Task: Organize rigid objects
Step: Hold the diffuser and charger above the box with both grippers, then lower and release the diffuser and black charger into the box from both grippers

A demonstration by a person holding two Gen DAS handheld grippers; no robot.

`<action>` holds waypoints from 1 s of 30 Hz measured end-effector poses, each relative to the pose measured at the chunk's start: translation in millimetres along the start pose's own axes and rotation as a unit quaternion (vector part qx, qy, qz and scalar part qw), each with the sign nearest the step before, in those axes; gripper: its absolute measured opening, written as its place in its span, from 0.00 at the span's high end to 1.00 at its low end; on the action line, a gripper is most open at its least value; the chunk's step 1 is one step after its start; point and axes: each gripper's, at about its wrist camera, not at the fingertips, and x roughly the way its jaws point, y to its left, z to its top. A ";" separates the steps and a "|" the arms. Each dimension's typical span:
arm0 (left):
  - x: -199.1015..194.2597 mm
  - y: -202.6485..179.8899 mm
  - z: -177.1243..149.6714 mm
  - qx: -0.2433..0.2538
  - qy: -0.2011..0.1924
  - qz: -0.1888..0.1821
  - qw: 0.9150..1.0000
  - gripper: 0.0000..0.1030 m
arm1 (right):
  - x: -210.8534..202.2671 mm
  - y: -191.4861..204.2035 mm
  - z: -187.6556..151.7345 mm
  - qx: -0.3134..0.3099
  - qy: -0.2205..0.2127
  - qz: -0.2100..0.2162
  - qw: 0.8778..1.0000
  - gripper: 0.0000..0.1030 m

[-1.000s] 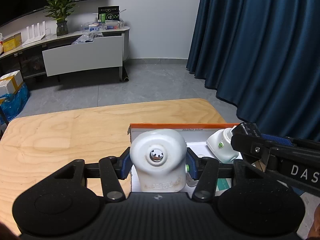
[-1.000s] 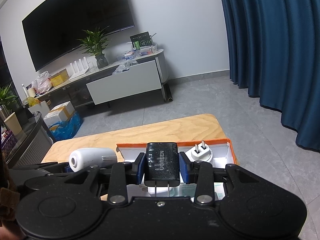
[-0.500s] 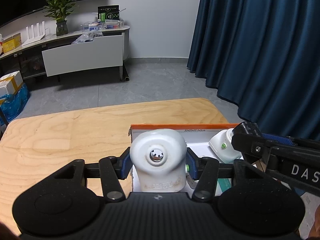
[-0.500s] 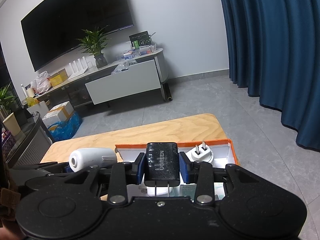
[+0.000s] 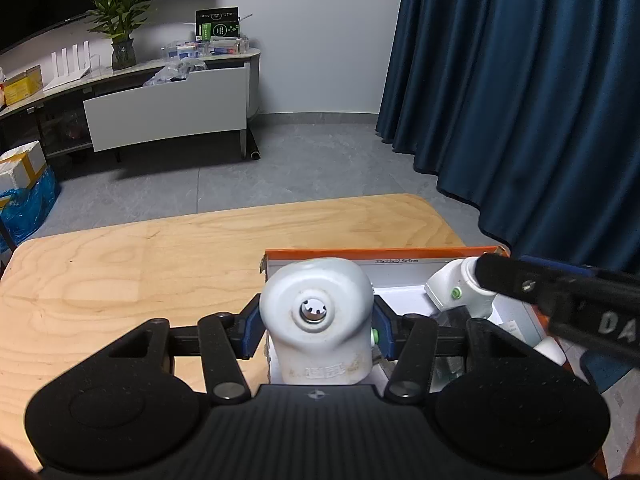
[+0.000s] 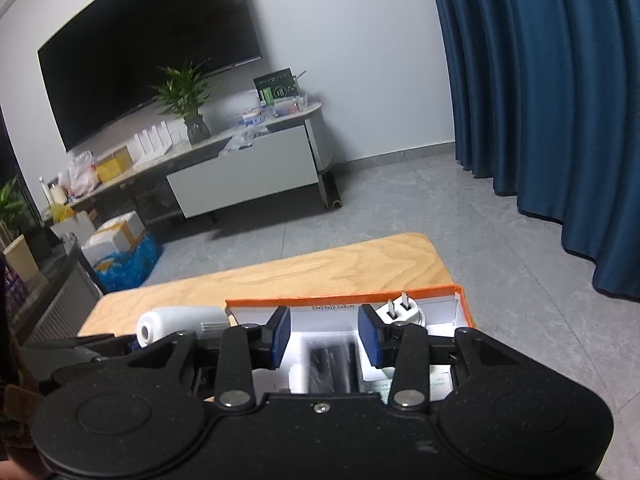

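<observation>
Since the earlier frames, the right tongs (image 6: 324, 336) have just been opening: the black charger (image 6: 332, 364) that was clamped between the blue pads (image 6: 280, 334) is released and now lies below the gap, inside the orange-rimmed box (image 6: 344, 294). Nothing sits between the pads; the jaws stand moderately apart. The left tongs (image 5: 316, 328) have not changed.

Left tongs, left wrist view:
- The jaws clamp a white rounded device (image 5: 316, 316) from both sides, its round metal port facing the camera.
- The device hangs over the near left corner of the box (image 5: 380, 254).
- To the left of the tongs lies bare wooden table (image 5: 140, 264).
- To the right of the tongs, a white adapter with a green dot (image 5: 452, 288) rests tilted inside the box, partly covered by the black body of the right tongs (image 5: 560, 292).

Right tongs, right wrist view:
- To the left of the tongs, the white rounded device (image 6: 180, 318) shows side-on, held at the left edge of the box.
- Directly below the open jaws, the charger lies in the box, with a small white cylindrical part (image 6: 300, 376) just to its left. Whether the two touch cannot be told.
- Beyond the right pad, a white plug adapter (image 6: 400, 312) stands with two flat prongs pointing up, near the far right corner of the box.
- The table (image 6: 320, 272) extends beyond the far wall of the box.
</observation>
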 end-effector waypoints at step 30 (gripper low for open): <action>-32.2 13.4 -3.5 -0.006 -0.007 -0.002 1.000 0.25 | -63.5 -7.4 -14.4 -0.001 -0.037 0.000 0.999 0.43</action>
